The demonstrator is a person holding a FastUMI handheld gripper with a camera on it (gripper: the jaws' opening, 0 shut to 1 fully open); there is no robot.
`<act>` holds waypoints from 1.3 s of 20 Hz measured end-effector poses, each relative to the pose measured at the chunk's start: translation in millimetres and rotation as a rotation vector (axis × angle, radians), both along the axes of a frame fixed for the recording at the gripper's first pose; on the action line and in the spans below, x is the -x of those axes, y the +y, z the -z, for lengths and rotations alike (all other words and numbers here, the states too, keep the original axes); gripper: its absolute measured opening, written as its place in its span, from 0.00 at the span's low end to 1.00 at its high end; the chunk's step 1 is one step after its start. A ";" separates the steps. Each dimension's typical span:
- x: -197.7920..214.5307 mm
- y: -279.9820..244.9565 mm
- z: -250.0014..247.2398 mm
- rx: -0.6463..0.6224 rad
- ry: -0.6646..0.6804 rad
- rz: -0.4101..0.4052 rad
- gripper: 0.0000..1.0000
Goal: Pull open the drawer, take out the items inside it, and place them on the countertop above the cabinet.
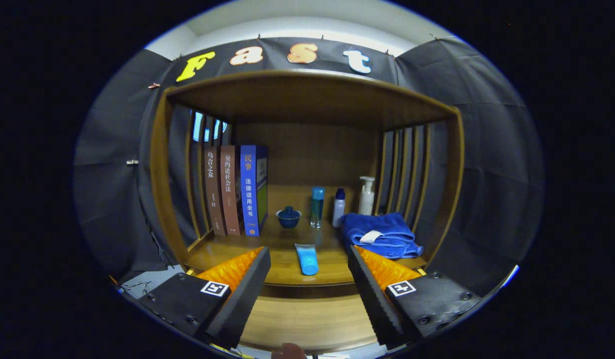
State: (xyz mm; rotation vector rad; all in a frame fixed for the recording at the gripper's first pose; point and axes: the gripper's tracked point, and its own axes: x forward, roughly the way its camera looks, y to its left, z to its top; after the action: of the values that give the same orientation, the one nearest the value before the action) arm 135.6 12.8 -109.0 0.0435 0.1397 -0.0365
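Note:
My gripper [308, 251] is open, with its fingers spread wide and nothing held between them. A light blue tube [306, 259] lies on the wooden countertop [282, 269], near its front edge and level with my fingertips in the gap between them. Below the countertop's front edge is a dark gap, and under it a flat wooden surface of the drawer [307, 319] reaches toward me between the fingers. I see no item on that surface. A small rounded brownish thing [287, 351] peeks up at its near edge; I cannot tell what it is.
Farther back on the countertop stand three upright books [235, 192], a dark blue lidded cup [288, 217], a teal bottle [316, 207], a small white bottle [339, 207] and a pump bottle [366, 195]. A folded blue towel [382, 233] lies ahead of my right finger. A wooden shelf roof and slatted sides enclose the space.

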 end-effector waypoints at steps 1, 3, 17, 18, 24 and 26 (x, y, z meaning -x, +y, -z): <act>15.2 -2.5 -0.5 -0.005 -0.041 0.002 0.99; 47.3 -10.5 9.7 -0.018 -0.087 0.007 0.99; 132.6 -13.1 177.0 -0.030 0.019 -0.054 0.99; 132.2 -13.8 184.9 -0.030 0.031 -0.053 0.99; 114.1 -4.6 219.4 -0.027 0.111 -0.077 0.99; 106.5 -4.7 223.2 -0.025 0.127 -0.074 0.99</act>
State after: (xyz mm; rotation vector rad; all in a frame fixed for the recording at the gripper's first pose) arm 29.1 8.0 -332.3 0.0614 0.2687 0.0367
